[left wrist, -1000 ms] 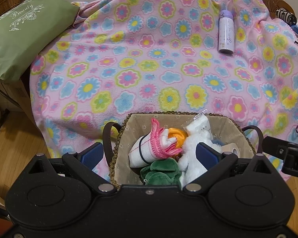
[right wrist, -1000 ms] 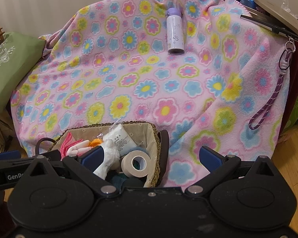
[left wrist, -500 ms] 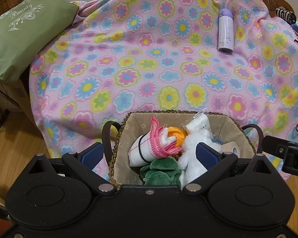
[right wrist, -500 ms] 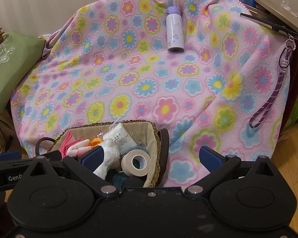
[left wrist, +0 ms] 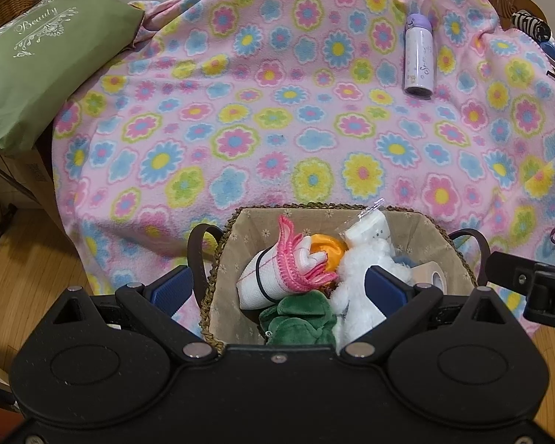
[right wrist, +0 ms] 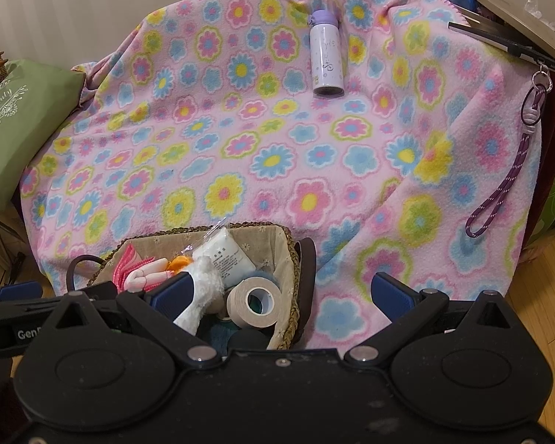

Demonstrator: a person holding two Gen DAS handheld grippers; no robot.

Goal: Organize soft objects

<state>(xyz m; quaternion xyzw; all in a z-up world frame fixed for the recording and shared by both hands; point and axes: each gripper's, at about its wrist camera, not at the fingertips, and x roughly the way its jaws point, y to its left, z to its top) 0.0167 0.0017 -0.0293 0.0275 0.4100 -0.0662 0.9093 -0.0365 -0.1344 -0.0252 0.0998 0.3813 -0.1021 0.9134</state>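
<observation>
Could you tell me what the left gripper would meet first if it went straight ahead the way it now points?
Probably the soft items in the woven lined basket: the open left gripper straddles the rolled white-and-pink cloth and green plush, though depth is unclear.

Each gripper, the left gripper (left wrist: 277,288) and the right gripper (right wrist: 279,294), has a matte black body, silver pivot screws and blue finger pads (right wrist: 390,290).

On the blanket (left wrist: 240,118), near its front edge: a basket (left wrist: 248,222) holding a rolled cloth (left wrist: 262,277), a plush toy (left wrist: 355,288) to its right and a tape roll (right wrist: 255,301) at the right end. Far back right on the blanket, well apart: a bottle (left wrist: 419,57), lying down. Off the left edge: a bag (left wrist: 37,70).
</observation>
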